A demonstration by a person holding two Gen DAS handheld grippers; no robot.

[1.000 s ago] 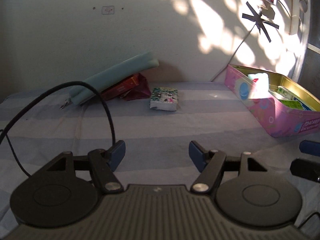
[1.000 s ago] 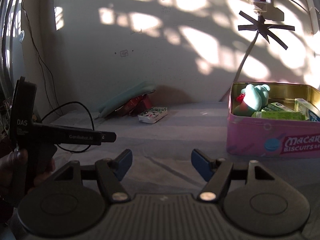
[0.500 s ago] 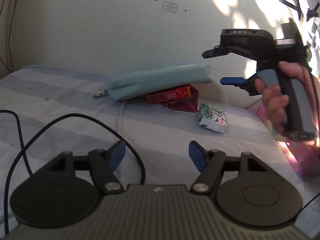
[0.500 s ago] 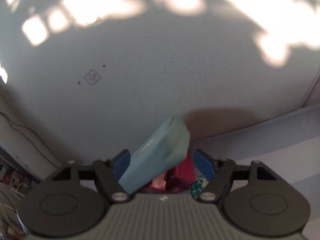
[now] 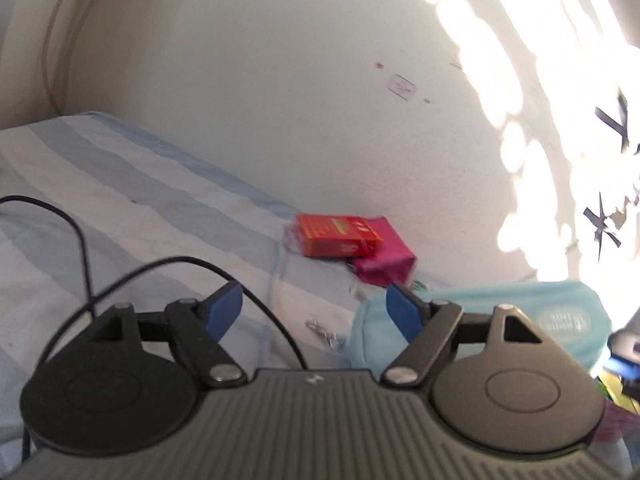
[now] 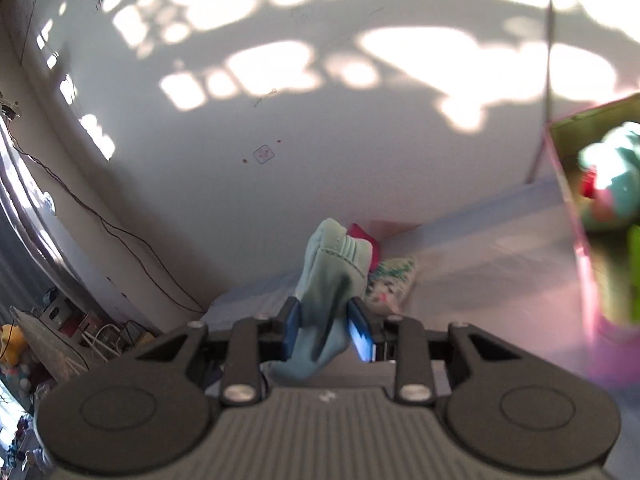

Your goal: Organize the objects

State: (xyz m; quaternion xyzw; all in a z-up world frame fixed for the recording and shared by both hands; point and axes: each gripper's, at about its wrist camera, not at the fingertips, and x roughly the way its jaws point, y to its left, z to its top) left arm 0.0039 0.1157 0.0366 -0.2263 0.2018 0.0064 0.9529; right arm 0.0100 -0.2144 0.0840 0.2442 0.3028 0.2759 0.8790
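A striped blue and white bedsheet point(image 5: 120, 184) covers the surface, running up to a pale wall point(image 5: 260, 80) dappled with sunlight. At the right edge of the right wrist view stands the pink tin point(image 6: 580, 248), open, with a teal plush toy point(image 6: 612, 176) in its far part and something lime green point(image 6: 634, 272) nearer; the rest of its contents are blurred.

The teal pouch point(image 6: 332, 280) is off the sheet, just left of the tin, pinched by the right gripper point(image 6: 326, 330), whose jaws are closing on its soft fabric; the blue pads press into both sides and the pouch sticks out forward between them. In the left wrist view the same pouch point(image 5: 540, 320) sits at the right, its oval label facing the camera.

The left gripper point(image 5: 316, 312) hangs over the sheet with its jaws opening and nothing between them. A black cable point(image 5: 80, 240) loops across the sheet beside its left finger.

Far by the wall lies a red box point(image 5: 336, 236) resting against a magenta packet point(image 5: 384, 256). A small patterned packet point(image 6: 390, 280) lies just right of the pouch. A metal clip point(image 5: 320, 328) dangles at the pouch's left end.
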